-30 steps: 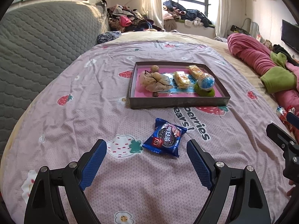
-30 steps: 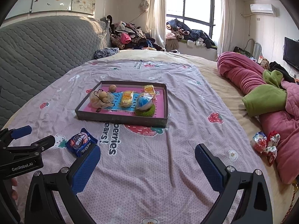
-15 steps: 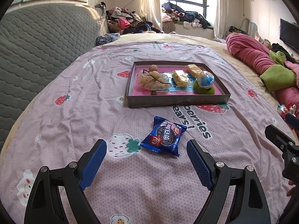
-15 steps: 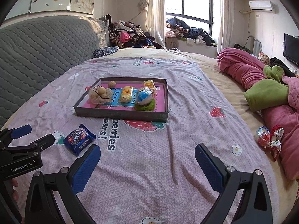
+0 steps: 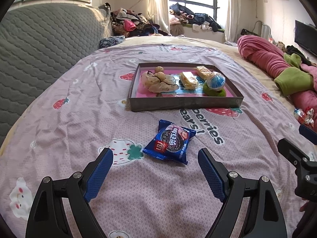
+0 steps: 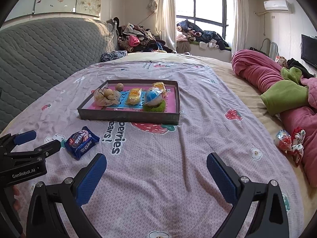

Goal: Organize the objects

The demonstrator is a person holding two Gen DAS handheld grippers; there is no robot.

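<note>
A blue cookie packet lies on the pink strawberry bedsheet, just beyond my open left gripper; it also shows in the right wrist view. Behind it stands a dark shallow tray holding a net bag of small round things, two yellow snack packs and a blue-white ball on a green pad. My right gripper is open and empty over bare sheet. A red-white wrapped snack lies at the right by the pink blanket.
A grey quilted headboard runs along the left. A rolled pink and green blanket lies along the right side of the bed. Piles of clothes sit by the window at the back.
Both grippers have tilted and drawn back slightly, so the tray and packet sit a little lower in view. Both stay open; nothing on the bed has moved.
</note>
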